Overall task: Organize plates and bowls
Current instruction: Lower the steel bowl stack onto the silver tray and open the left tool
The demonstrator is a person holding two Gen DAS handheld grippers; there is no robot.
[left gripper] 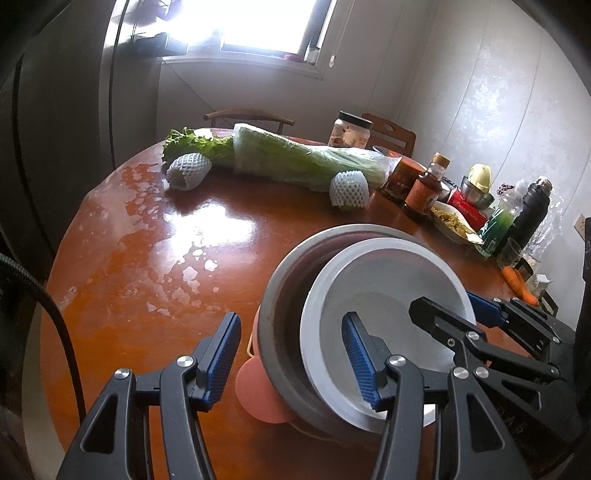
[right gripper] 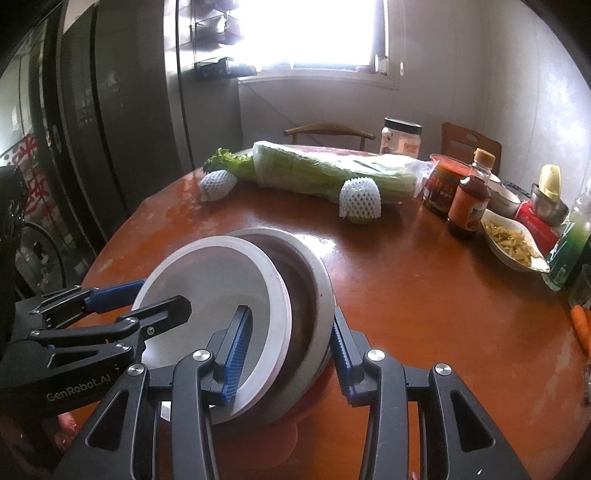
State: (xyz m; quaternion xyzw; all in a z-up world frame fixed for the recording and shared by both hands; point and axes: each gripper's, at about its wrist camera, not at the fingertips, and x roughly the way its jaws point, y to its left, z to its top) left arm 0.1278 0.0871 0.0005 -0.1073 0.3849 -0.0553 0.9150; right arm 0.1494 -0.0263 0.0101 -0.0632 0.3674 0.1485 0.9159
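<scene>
White bowl (right gripper: 207,288) beside "GenRobot.AI" left gripper (right gripper: 155,297)

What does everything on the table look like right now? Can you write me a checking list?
Surface: round wooden table, glossy, with pale worn patches.
Job's things: white plate lying tilted in a grey bowl, stacked over a pink dish.
Clutter: bagged cabbage, two fruits in foam nets, sauce bottle, jars, dish of food, carrot.
Grippers: left gripper open astride the stack's rim; right gripper open astride the rims.
Cables: black cable at left edge.
Surroundings: bright window, chairs, fridge.
</scene>
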